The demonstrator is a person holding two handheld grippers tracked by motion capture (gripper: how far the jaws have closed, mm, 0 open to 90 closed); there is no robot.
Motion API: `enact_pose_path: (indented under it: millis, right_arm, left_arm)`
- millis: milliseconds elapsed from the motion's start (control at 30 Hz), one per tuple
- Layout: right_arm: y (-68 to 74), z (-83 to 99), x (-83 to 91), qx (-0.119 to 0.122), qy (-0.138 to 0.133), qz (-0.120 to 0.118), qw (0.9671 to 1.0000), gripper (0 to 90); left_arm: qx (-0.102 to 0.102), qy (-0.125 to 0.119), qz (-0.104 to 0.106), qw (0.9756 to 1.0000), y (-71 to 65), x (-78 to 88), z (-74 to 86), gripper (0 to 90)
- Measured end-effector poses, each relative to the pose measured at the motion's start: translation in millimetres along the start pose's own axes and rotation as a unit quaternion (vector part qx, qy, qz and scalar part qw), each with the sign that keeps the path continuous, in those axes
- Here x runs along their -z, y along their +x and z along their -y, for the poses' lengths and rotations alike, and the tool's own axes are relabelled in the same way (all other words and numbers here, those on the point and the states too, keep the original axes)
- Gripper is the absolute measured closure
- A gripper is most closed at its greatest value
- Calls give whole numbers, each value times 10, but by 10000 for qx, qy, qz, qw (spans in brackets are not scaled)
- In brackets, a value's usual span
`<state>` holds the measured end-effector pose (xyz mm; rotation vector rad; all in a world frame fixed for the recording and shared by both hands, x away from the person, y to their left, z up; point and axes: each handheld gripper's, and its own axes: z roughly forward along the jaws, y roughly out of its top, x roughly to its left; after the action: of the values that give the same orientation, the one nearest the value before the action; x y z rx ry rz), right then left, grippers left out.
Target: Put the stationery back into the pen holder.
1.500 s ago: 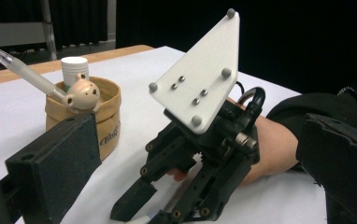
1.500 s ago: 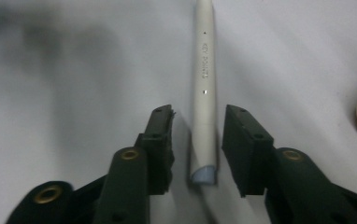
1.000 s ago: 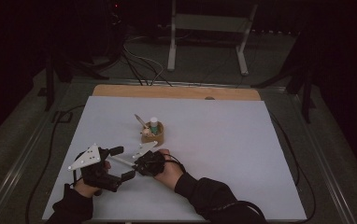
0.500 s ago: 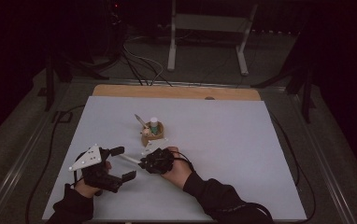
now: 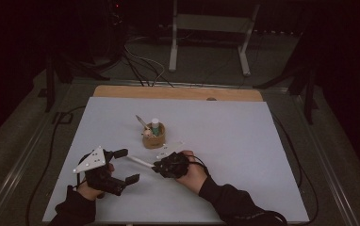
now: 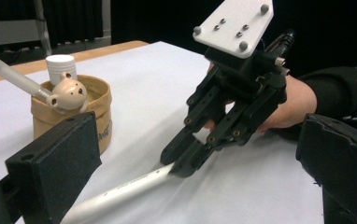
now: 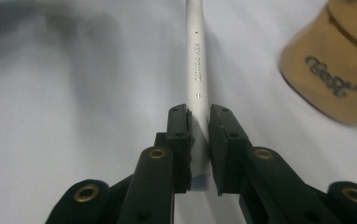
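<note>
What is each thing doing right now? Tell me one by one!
Right claw: shut on the white pen.
White pen: held at one end, slanting down to the table.
Left claw: open, holding nothing.
Tan cup: upright on the table, holding a bear-topped pen and a white-capped tube.

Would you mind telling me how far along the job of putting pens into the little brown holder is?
Done: the brown holder already holds a bear-topped pen and a white-capped tube. In hand: the right gripper is shut on a white pen, low over the table. Left: carrying it to the holder and dropping it in. The left gripper waits open.
</note>
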<state>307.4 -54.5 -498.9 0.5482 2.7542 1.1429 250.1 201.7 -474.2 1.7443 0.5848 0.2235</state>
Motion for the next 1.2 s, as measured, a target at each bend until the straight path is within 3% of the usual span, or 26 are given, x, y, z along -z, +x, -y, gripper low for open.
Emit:
enact_pose_path:
  millis: [467,867,1200]
  right_arm:
    - [-72,227,269,-164,-20,39,9999,790]
    - [-166,445,518,-478,-110,200,9986,790]
    - [-226,586,679,-672,-184,318,9971,790]
  left_arm:
    - [9,254,79,9996,-35,-98,17,4]
    - [-43,307,49,9995,-99,-193,-4,4]
    - [58,334,76,9994,-112,-296,-34,4]
